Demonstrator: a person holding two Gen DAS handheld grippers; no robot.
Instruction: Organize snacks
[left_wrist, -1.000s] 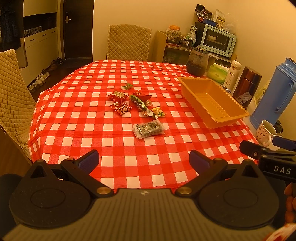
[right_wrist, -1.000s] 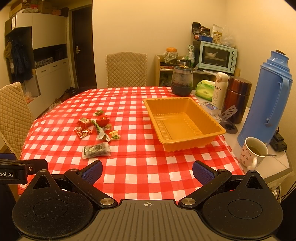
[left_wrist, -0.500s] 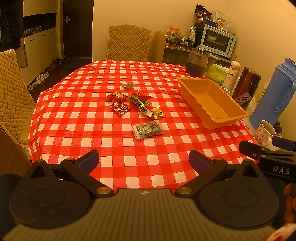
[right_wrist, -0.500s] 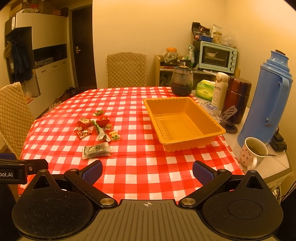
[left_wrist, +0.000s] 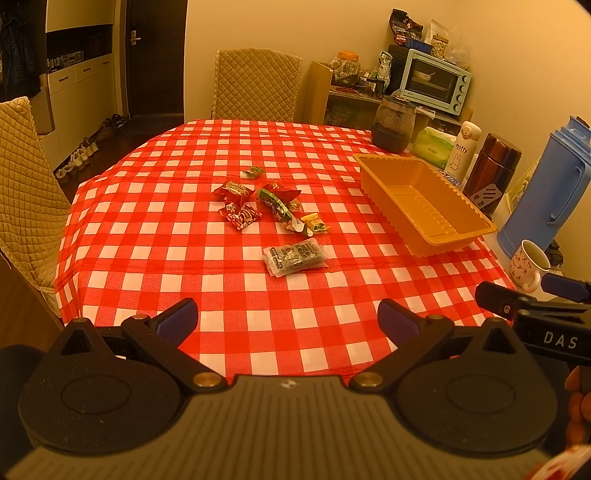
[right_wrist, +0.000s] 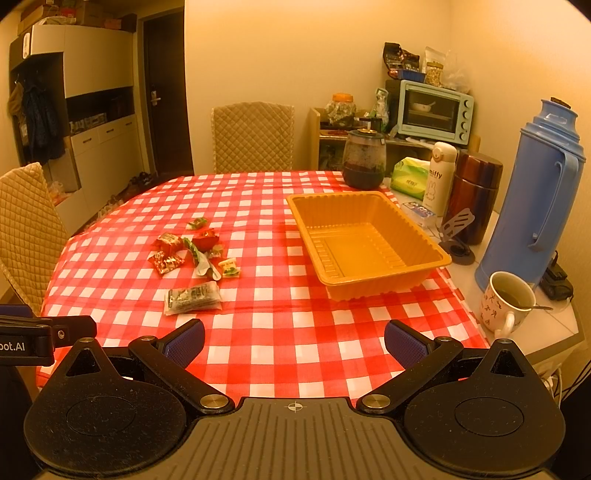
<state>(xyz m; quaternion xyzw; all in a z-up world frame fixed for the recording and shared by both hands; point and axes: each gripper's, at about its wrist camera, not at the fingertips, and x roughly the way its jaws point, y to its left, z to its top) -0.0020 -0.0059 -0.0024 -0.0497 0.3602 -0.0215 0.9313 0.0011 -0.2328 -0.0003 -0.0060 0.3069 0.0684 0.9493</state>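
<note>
Left gripper (left_wrist: 287, 319), at the lower centre of its frame, is hovering with fingers spread wide and holding nothing. Snack packets (left_wrist: 271, 206) are lying clustered mid-frame on the checked worktop (left_wrist: 177, 236), a clear packet (left_wrist: 294, 256) just below them. Orange tray (right_wrist: 365, 243) is sitting right of centre, well apart. Right gripper (right_wrist: 294, 341) is likewise gaping, gripping nothing

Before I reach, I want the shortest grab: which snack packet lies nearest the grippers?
The clear flat packet with dark contents. It lies alone on the near side of the pile, apart from the red and green wrappers behind it.
</note>
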